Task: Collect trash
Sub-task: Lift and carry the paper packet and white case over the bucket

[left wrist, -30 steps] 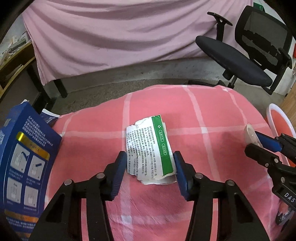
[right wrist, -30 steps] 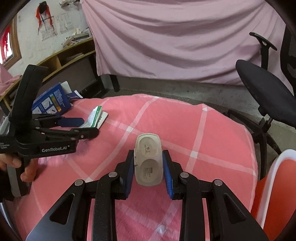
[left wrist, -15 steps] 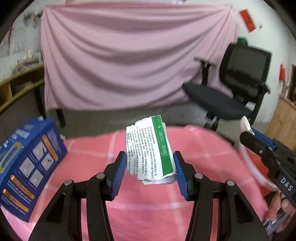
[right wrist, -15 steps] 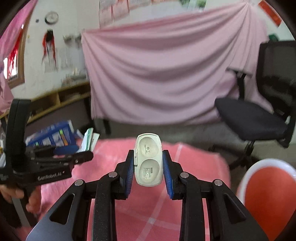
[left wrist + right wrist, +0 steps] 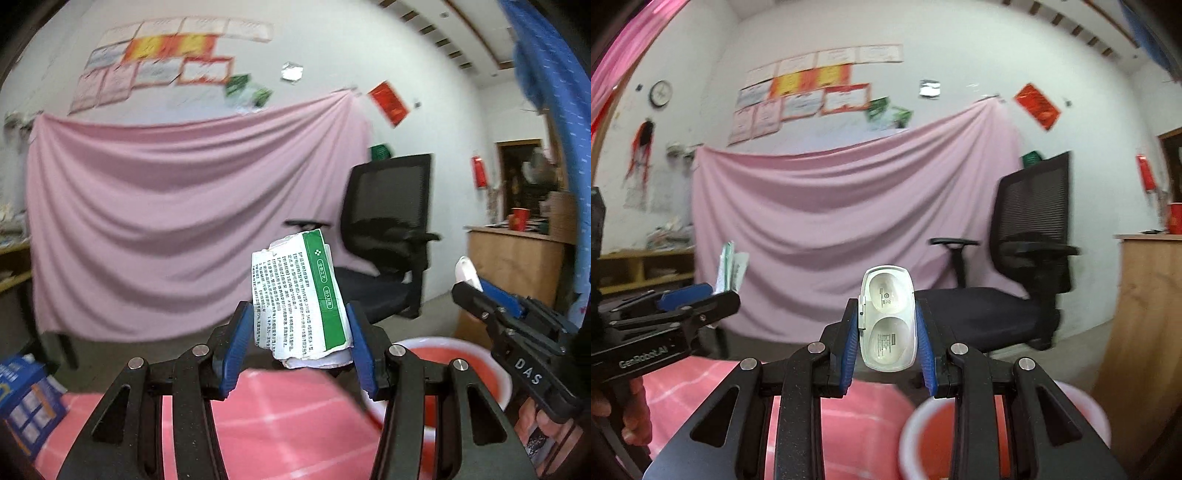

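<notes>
Trash is in both grippers, and the drop turns on where the red basin sits beneath each one.

From the left wrist: the left gripper (image 5: 299, 341) pinches a crumpled green-and-white paper packet (image 5: 301, 295) between its blue pads, the packet's long axis standing upright and leaning a little, its lower end down between the jaws and its top well clear of them. The red basin (image 5: 491, 373) lies low and to the right of these jaws, its white rim just past the right-hand edge of the pink checked tablecloth (image 5: 266, 424). So the packet is not yet over the opening; I judge it has to travel rightward. The right gripper (image 5: 476, 291) shows at the right side, closer to the basin, a person's hand (image 5: 546, 424) under it.

From the right wrist: the right gripper (image 5: 888, 332) clamps a white plastic case (image 5: 888, 319) by its long sides, long axis upright along the fingers. The red basin (image 5: 1008, 435) sits directly below and slightly right of the jaws, beyond the cloth's edge (image 5: 849, 424). This hand looks the nearer to letting go. The left gripper (image 5: 701, 302) hangs off to the left with the packet (image 5: 731, 269) edge-on, over the cloth.
</notes>
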A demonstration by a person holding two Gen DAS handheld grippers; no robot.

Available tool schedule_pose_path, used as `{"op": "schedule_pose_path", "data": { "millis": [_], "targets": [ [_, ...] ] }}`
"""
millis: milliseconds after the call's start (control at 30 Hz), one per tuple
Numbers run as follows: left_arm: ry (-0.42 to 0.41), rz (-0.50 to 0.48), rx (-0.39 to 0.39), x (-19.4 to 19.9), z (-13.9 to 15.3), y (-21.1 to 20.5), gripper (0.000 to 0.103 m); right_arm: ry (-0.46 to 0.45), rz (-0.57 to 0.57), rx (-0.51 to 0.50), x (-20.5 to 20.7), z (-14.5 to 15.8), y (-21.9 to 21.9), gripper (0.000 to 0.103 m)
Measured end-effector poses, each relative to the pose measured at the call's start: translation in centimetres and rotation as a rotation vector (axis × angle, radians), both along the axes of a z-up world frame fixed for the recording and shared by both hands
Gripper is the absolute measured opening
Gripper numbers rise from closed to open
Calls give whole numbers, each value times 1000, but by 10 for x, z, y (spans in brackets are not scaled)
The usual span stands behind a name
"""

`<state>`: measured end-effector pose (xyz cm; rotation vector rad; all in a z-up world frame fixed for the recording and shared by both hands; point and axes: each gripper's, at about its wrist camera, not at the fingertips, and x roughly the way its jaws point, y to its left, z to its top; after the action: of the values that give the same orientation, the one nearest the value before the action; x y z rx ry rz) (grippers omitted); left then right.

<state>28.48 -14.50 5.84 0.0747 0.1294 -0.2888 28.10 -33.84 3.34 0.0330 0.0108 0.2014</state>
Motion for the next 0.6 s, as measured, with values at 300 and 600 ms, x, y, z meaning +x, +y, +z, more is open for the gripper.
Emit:
{"op": "schedule_pose_path", "data": {
  "millis": [300,600],
  "targets": [
    [15,-141,63,6,-11,-76,46,78,-114,41,6,-13,-61,27],
    [107,-198,85,25,-23,-114,46,194,-153,68,16,-29,-85,27]
  ]
}}
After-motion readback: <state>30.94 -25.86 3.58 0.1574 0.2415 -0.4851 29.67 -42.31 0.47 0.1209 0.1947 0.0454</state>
